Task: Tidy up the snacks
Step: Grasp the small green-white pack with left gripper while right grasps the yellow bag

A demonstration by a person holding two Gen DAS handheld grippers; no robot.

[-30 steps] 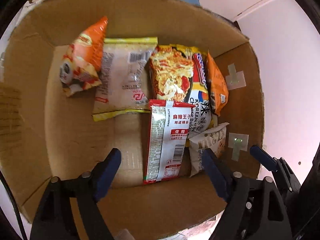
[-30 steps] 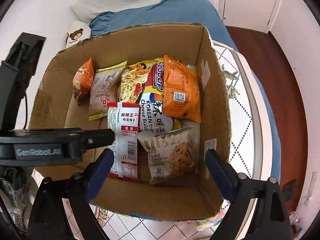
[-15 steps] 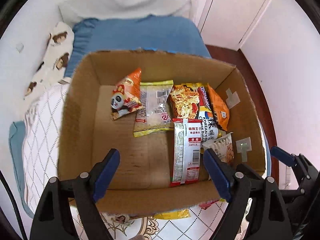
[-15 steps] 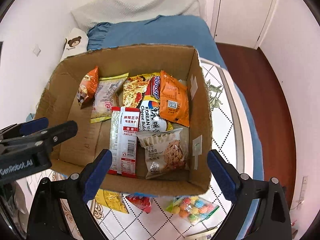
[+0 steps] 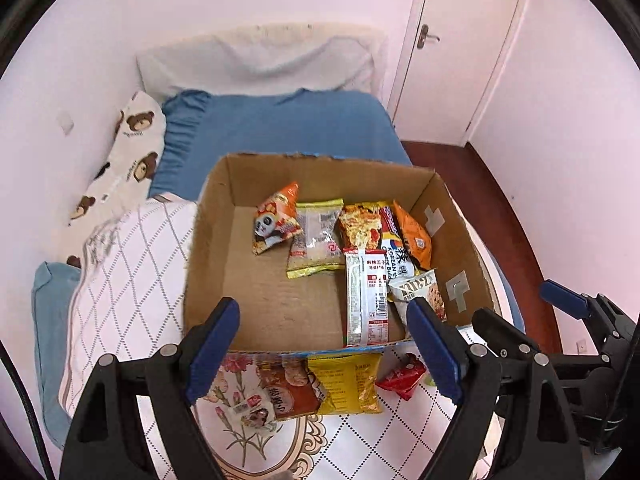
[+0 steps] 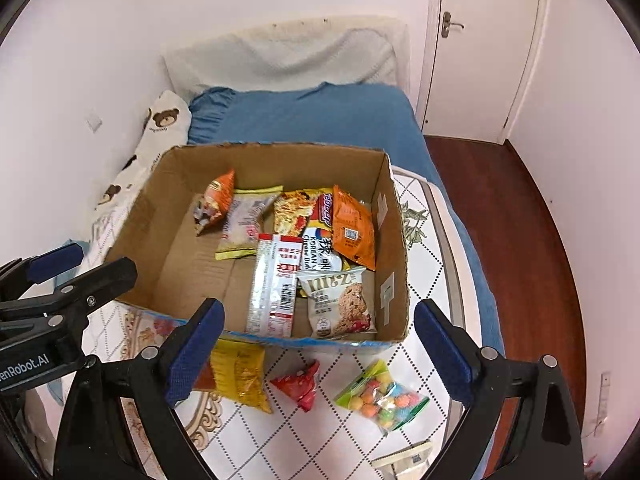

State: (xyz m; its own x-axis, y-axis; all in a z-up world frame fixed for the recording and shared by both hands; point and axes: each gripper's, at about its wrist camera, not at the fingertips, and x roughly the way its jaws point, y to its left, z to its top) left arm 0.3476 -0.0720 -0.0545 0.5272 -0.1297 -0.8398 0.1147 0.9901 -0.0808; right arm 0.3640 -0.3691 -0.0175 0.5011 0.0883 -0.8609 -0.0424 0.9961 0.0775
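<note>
Jaws: both pairs stand wide and hold nothing; the left gripper [image 5: 324,344] and right gripper [image 6: 316,354] hang above the near side of the open brown cardboard box [image 6: 394,240].
Packed snacks: seven or so packets lie flat along the box's right half and back, among them a long red-and-white strip packet [image 6: 274,284] and a white oat-cookie pouch [image 6: 340,300]; the left half of the floor is bare.
Loose snacks: on the white quilted bedcover [image 6: 352,436] just in front of the box lie a crinkled yellow foil packet [image 6: 240,372], a small red triangular pouch [image 6: 300,386] and a clear green-edged bag of coloured candy balls [image 6: 382,400]; the left view adds a brown biscuit packet [image 5: 290,394].
Slip risk: I judge the candy bag likely to roll or squirt out of a pinch on its bulging middle.
Pairing risk: yellow and brown packets overlap, so one grab may drag both.
Collision risk: grippers sit near each other; reaching for neighbouring packets could knock them.
</note>
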